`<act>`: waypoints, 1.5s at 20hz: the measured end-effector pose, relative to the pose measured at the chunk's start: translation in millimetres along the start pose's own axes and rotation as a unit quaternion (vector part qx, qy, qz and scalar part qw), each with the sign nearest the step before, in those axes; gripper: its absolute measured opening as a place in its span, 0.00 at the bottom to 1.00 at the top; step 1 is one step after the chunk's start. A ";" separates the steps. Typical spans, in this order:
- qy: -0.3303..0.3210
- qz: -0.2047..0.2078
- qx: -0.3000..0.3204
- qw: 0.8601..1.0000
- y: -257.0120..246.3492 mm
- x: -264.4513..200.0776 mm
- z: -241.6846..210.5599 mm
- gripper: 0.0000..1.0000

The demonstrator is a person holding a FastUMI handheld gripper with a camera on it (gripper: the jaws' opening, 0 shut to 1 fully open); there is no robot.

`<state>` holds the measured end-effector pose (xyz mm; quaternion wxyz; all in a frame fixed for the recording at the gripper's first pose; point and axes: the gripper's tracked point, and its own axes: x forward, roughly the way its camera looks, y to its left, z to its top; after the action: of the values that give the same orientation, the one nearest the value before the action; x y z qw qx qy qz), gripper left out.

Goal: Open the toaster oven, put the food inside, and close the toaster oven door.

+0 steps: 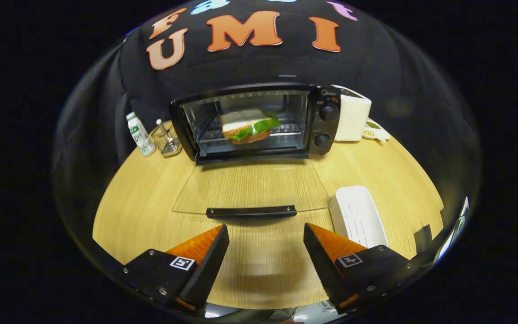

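A black toaster oven [259,121] stands at the back of the wooden table. Its glass door [250,186] lies folded down flat toward me, with the black handle [251,212] at its near edge. A sandwich [249,125] with green lettuce rests on the rack inside the oven. My gripper [265,234] is open, and nothing lies between its fingers. The two fingertips sit just short of the door handle, one to each side of it, not touching it.
A white rectangular tray [358,216] lies on the table right of the door. A white appliance [352,118] stands right of the oven, with a small dish [376,130] behind it. A small bottle [140,134] and a wire holder [168,140] stand left of the oven.
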<state>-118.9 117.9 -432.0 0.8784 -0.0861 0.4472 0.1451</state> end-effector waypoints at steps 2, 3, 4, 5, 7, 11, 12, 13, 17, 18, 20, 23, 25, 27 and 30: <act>0.017 0.002 -0.006 1.000 2.4 12.7 -8.0 0.99; 0.029 0.004 -0.008 1.000 3.7 17.8 -13.9 0.99; 0.033 -0.001 -0.009 0.999 2.8 22.6 -15.9 0.99; 0.039 -0.005 -0.013 0.999 1.3 28.7 -16.6 0.99; 0.049 -0.015 -0.021 0.998 -2.6 35.0 -19.3 0.99; 0.054 -0.021 -0.021 0.998 -0.6 49.2 -17.4 0.99; 0.057 -0.024 -0.023 0.998 -0.7 51.8 -17.8 0.99; 0.062 -0.025 -0.023 0.997 0.3 54.5 -18.6 0.99; 0.057 -0.029 -0.023 0.998 5.2 53.4 -13.3 1.00; 0.051 -0.026 -0.022 0.998 6.6 50.9 -9.8 1.00; 0.045 -0.017 -0.010 0.999 7.0 44.3 -1.5 0.99; 0.029 -0.017 0.009 0.999 5.1 39.7 19.0 1.00; 0.014 -0.018 0.015 1.000 5.8 34.2 38.2 1.00; -0.009 -0.017 0.016 1.000 8.7 28.8 63.0 1.00; -0.045 -0.023 0.005 0.999 10.9 21.3 100.3 0.99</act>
<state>-34.3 160.2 -390.7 0.9013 -0.0857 0.4056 0.1261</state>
